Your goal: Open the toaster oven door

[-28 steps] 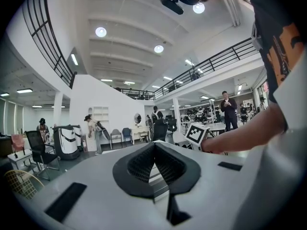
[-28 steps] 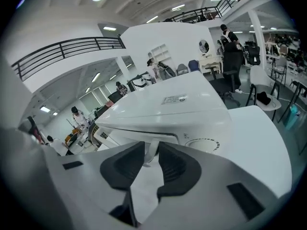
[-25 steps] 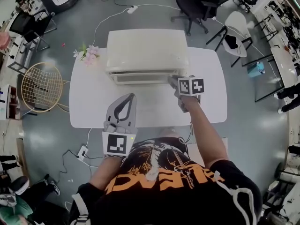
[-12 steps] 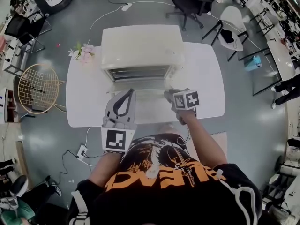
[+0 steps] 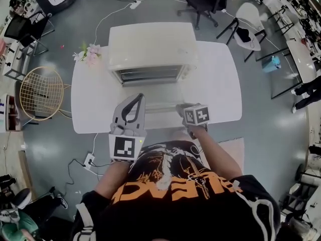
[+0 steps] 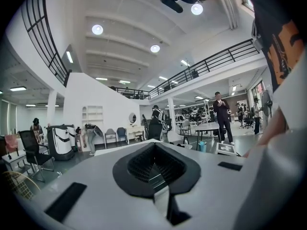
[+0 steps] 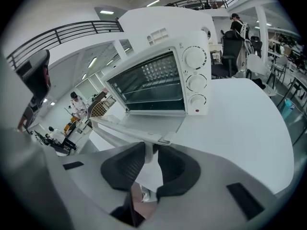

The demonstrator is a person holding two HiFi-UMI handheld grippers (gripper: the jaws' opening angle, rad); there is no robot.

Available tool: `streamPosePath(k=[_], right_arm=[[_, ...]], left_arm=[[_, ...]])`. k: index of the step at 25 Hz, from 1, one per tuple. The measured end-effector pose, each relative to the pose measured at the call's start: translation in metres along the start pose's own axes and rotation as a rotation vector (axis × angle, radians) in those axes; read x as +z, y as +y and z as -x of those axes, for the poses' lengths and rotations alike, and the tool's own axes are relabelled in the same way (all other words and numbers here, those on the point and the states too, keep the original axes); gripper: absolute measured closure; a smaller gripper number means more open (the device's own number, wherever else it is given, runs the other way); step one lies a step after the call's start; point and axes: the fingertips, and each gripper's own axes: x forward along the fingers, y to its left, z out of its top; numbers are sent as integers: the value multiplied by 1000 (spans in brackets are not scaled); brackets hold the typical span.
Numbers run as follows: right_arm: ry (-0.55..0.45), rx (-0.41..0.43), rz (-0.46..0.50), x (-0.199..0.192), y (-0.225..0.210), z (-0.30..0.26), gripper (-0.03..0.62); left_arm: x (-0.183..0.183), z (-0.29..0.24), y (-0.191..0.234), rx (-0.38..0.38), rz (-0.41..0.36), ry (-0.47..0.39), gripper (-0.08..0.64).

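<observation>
Toaster oven (image 5: pixel 150 44) stands open on the white table (image 5: pixel 215 84) — its door (image 7: pixel 139 123) folded down flat.
Right gripper (image 7: pixel 149 152) jaws are closing on the door handle (image 7: pixel 129 137) near its right end; left gripper (image 5: pixel 134 98) hovers alongside, jaws together, empty.

Open office hall, swivel chairs (image 5: pixel 199 0), mezzanine railing (image 6: pixel 211 63)

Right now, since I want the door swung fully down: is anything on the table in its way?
Nothing visible does. The door already hangs low over bare table; the right gripper, jaws closing, has the door handle between them. The left gripper sits left of the door.
</observation>
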Motion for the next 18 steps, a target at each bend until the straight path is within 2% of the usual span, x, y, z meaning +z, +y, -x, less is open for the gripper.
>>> streamPosePath(k=[5, 8, 11, 18], right_arm=[[3, -23, -15, -32, -3, -11, 499], [23, -29, -48, -54, -8, -23, 500], [54, -38, -94, -75, -14, -37, 502], [122, -54, -144, -107, -26, -64, 506]], left_arm=[[-15, -1, -7, -27, -15, 20, 540], [-42, -5, -16, -57, -26, 70, 540], [-91, -15, -34, -121, -53, 180, 540], [-211, -43, -82, -340, -107, 491, 540]])
